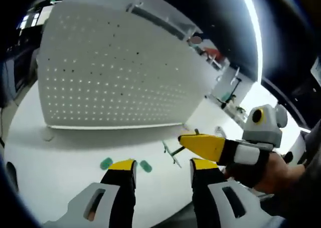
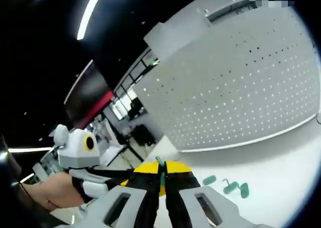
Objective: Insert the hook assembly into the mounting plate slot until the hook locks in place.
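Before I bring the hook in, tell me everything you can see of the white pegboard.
The pegboard is a large white perforated panel, seemingly painted metal, standing upright on the white table. Its face carries a regular grid of small holes; some show dark, others bright. A folded side edge shows in the right gripper view, and a grey bar runs along the top. Its bottom edge meets the table. Neither tool touches it, and nothing hangs on it.

Left hand-held gripper (image 1: 162,169) jaws apart; right hand-held gripper (image 2: 161,180) jaws pressed together, hand (image 1: 273,170) gripping.
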`<state>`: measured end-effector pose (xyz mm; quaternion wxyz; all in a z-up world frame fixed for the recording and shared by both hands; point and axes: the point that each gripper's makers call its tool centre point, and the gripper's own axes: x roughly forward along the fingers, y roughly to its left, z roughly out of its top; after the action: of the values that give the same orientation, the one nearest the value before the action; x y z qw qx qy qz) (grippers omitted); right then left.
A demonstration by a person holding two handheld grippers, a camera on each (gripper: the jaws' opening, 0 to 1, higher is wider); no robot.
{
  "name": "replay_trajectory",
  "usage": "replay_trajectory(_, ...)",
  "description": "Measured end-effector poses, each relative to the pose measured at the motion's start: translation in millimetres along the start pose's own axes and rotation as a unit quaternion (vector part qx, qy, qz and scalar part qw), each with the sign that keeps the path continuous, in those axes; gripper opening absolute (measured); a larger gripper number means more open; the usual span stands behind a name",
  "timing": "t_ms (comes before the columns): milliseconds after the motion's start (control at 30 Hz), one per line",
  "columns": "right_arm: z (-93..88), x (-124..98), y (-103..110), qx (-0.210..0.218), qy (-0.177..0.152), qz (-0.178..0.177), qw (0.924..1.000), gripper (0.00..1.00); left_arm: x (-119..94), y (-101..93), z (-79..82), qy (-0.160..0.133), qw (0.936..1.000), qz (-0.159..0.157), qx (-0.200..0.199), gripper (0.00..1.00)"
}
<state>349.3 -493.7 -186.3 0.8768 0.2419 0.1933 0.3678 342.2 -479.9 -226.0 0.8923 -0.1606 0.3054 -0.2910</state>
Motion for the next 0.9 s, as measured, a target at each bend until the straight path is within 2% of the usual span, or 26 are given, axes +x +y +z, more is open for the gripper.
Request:
replay_trajectory(67, 0.9, -1, 6, -0.003, -0.005, 0.003, 1.0, 0.0, 0, -1.2, 0.3, -0.003, 1.0, -0.003, -0.003, 0.38)
replay_trajectory(200, 5.3, -2, 18, -0.009, -0.022, 0.011, 0.9997, 0.0, -2, -8.1, 8.6, -0.028, 0.9987, -0.023, -0.035, 0.28)
replay_trajectory(433, 7.2, -2, 21, -0.016, -0.033, 0.011, 0.9993, 0.0, -5, -12.9, 12.3, -0.042, 0.9981, -0.029, -0.034, 0.16)
replay_trajectory(533, 6.8, -2, 22, -0.017, -0.036, 0.008, 0.9992, 0.0, -6, -18.8, 12.7, -0.044, 0.9978, -0.04, -0.028, 0.07)
replay_trajectory(800, 4.7, -3, 22, -0.019, -0.031, 0.013, 0.9992, 0.0, -9, -17.4, 11.9, -0.044, 0.9977, -0.045, -0.026, 0.05)
replay_trajectory(900, 4.2, -4, 24, -0.024, -0.029, 0.016, 0.9992, 0.0, -12, -15.4, 15.2, -0.056, 0.9974, -0.044, -0.017, 0.04)
